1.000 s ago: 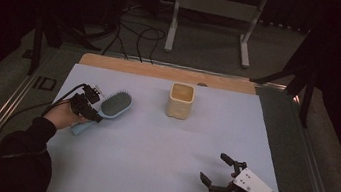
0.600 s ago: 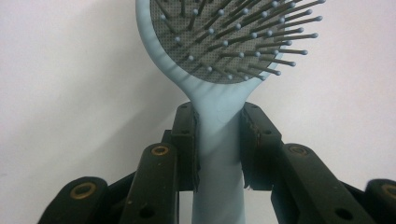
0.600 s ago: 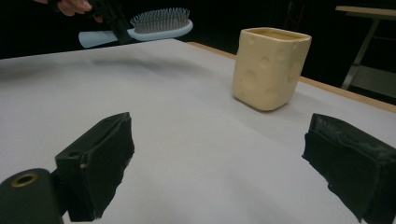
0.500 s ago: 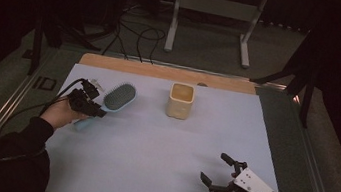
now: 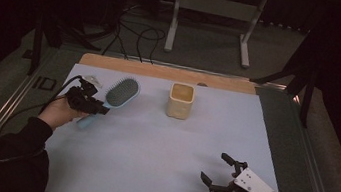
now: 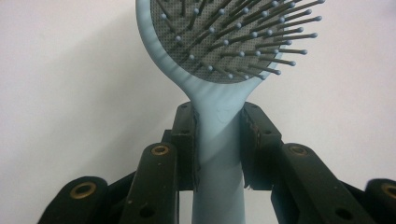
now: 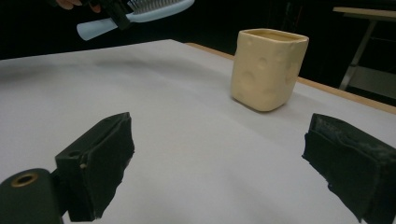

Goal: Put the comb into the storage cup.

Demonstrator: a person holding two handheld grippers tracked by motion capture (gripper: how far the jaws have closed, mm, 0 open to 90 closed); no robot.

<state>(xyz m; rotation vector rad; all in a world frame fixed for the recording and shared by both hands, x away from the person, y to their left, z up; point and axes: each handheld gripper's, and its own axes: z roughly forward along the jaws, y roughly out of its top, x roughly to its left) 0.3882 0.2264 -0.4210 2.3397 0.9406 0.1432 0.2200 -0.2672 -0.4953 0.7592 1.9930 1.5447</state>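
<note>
The left tongs (image 6: pixel 218 140) are clamped on the neck of the pale blue hairbrush (image 6: pixel 219 70), both jaws pressed flat against the handle just below the bristle pad. In the high view the left tongs (image 5: pixel 88 102) hold the hairbrush (image 5: pixel 117 96) clear of the bench (image 5: pixel 151 149), its head pointing away from the hand and toward the cream cup (image 5: pixel 180 100), which stands near but apart, beyond the brush head. The step in hand looks like carrying the brush to that cup. The next move likely calls for swinging the handle downward and lining it over the cup's open mouth before letting go.

The right tongs (image 5: pixel 223 181) rest wide open near the bench's front edge, holding nothing, well apart from the cup (image 7: pixel 269 69) ahead of them.

No brand, label or writing can be read on the brush or the cup.
</note>
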